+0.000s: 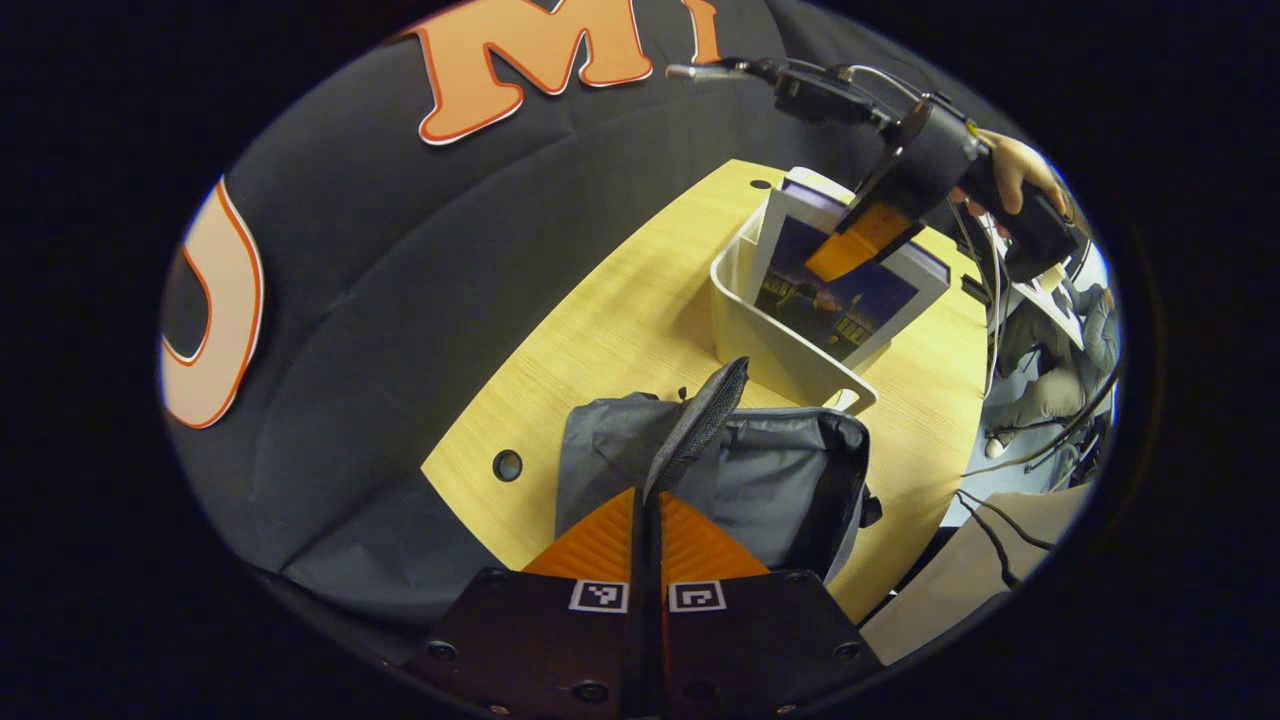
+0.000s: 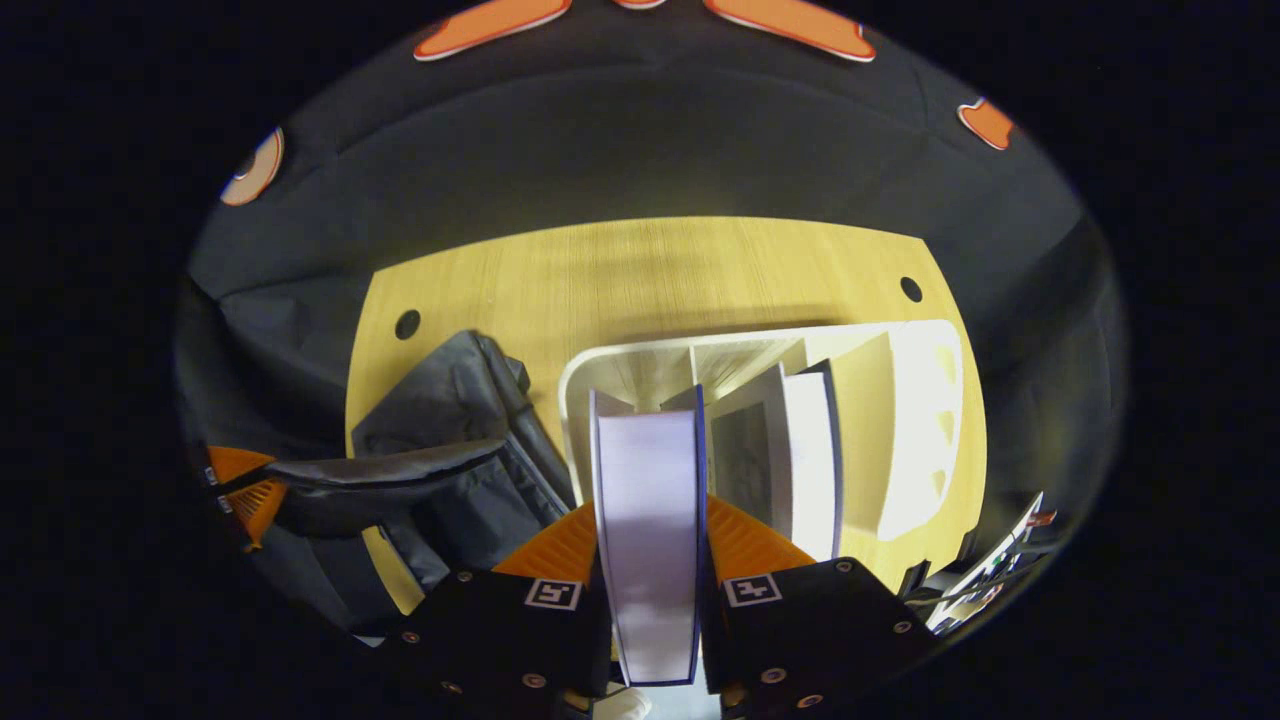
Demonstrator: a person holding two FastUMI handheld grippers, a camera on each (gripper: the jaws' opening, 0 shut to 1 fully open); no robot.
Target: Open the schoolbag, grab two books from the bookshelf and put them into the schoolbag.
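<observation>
The left gripper (image 1: 647,515) is clamped on the grey schoolbag's flap (image 1: 698,420), holding the schoolbag (image 1: 770,470) open on the wooden table (image 1: 600,330). The right gripper (image 2: 650,540) grips a blue-edged book (image 2: 648,520) by both covers, over the white bookshelf bin (image 2: 915,420) just beside the schoolbag. A second book (image 2: 808,450) stands in that bin, beside the gripped one.

two books (image 2: 648,520), one grey schoolbag (image 2: 455,470), one white bookshelf bin (image 2: 915,420), one wooden table (image 2: 640,270)

grey schoolbag (image 1: 780,470), white bookshelf (image 1: 745,330), orange claw fingers (image 1: 690,545)
</observation>
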